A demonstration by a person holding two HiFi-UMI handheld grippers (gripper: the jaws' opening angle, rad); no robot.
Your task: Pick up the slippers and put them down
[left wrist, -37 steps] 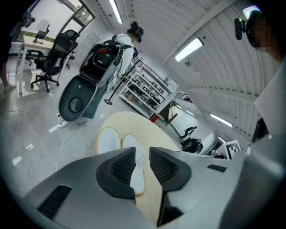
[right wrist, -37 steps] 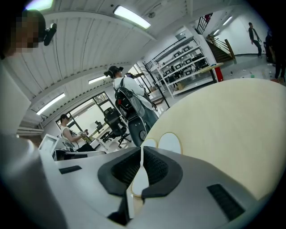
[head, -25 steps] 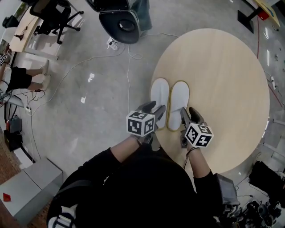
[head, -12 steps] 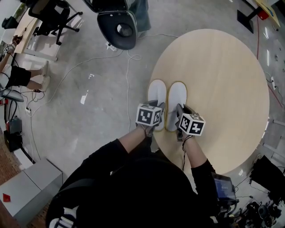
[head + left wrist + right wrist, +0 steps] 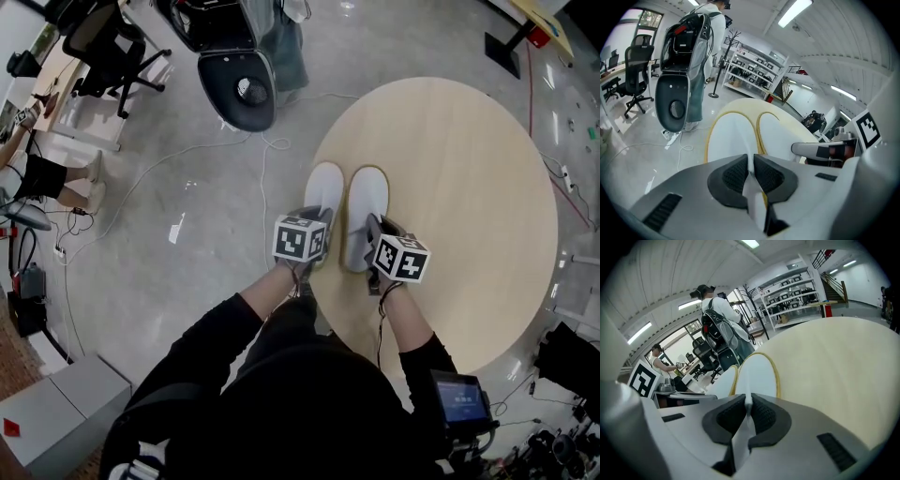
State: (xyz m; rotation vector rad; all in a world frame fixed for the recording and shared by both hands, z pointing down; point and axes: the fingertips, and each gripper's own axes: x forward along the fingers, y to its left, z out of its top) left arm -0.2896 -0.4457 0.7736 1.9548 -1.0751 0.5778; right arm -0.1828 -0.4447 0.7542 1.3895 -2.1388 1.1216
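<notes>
Two white slippers with yellow-trimmed soles lie side by side on the round wooden table [image 5: 469,159], near its left edge. My left gripper [image 5: 315,228] is at the heel of the left slipper [image 5: 324,187]. Its jaws are closing and the pads pinch the white heel edge [image 5: 751,164]. My right gripper [image 5: 372,236] is at the heel of the right slipper [image 5: 367,199]. Its jaws are closing too, with the heel edge [image 5: 748,404] pressed between the pads. Both slippers [image 5: 733,133] [image 5: 757,373] still rest flat on the tabletop.
A black chair-like unit [image 5: 239,89] stands on the grey floor beyond the table, with white cables [image 5: 267,150] trailing beside it. A person with a backpack [image 5: 693,42] stands there. Desks and office chairs [image 5: 103,37] fill the far left.
Both grippers have moved forward onto the slippers' heels, and their jaws have narrowed from wide apart to pinching the heel edges.
</notes>
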